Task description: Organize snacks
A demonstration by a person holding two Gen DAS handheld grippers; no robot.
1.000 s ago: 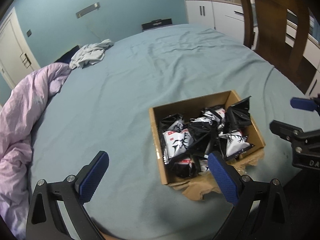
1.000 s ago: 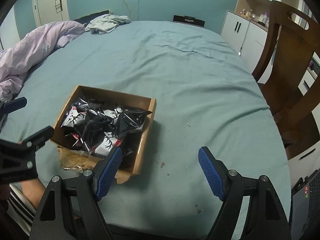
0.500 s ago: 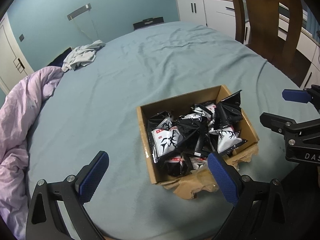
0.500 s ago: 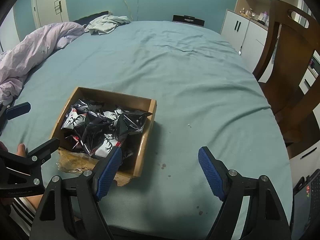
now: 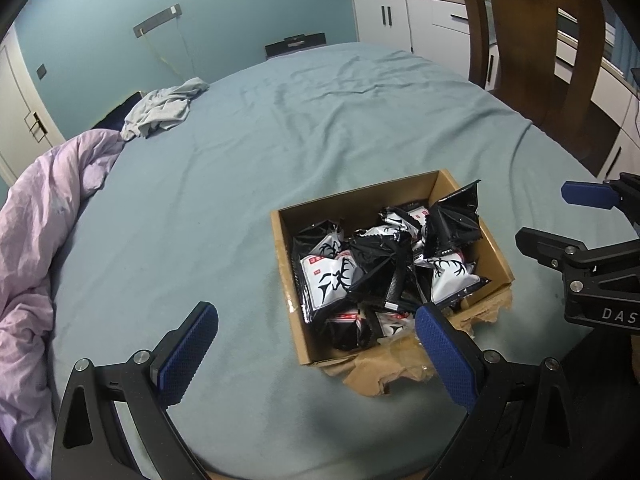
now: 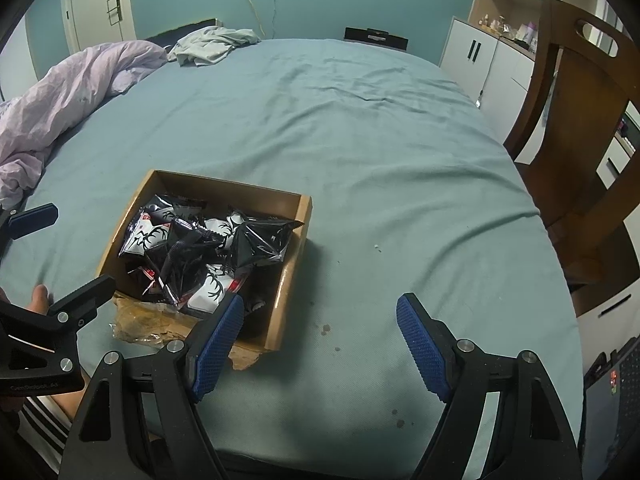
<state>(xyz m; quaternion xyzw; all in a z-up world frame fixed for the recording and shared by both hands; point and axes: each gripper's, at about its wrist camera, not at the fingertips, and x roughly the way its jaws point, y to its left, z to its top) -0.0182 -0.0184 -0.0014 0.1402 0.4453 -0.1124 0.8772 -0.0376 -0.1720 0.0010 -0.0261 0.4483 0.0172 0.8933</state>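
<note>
An open cardboard box (image 5: 285,280) (image 6: 298,240) rests on a blue-green sheet near its front edge. Several black and white snack packets (image 5: 332,276) (image 6: 260,240) with a deer-antler print are heaped inside; one black packet leans up on the box's right wall. My left gripper (image 5: 316,310) hovers open above the box's near left corner, its right pad over the front wall, nothing between its fingers. My right gripper (image 6: 320,300) is open and empty over bare sheet just right of the box. Each gripper also shows in the other's view: right gripper (image 5: 542,214), left gripper (image 6: 82,245).
Torn brown paper (image 5: 400,368) sticks out under the box's front. A purple quilt (image 5: 44,216) is bunched at the left, a grey garment (image 6: 208,46) at the back. A wooden chair (image 6: 580,120) and white cabinets (image 5: 400,20) stand to the right. A thumb (image 6: 40,296) grips the left tool.
Hardly anything: the box sits slightly further left in the left wrist view. Both grippers stay open and the packets lie as before.
</note>
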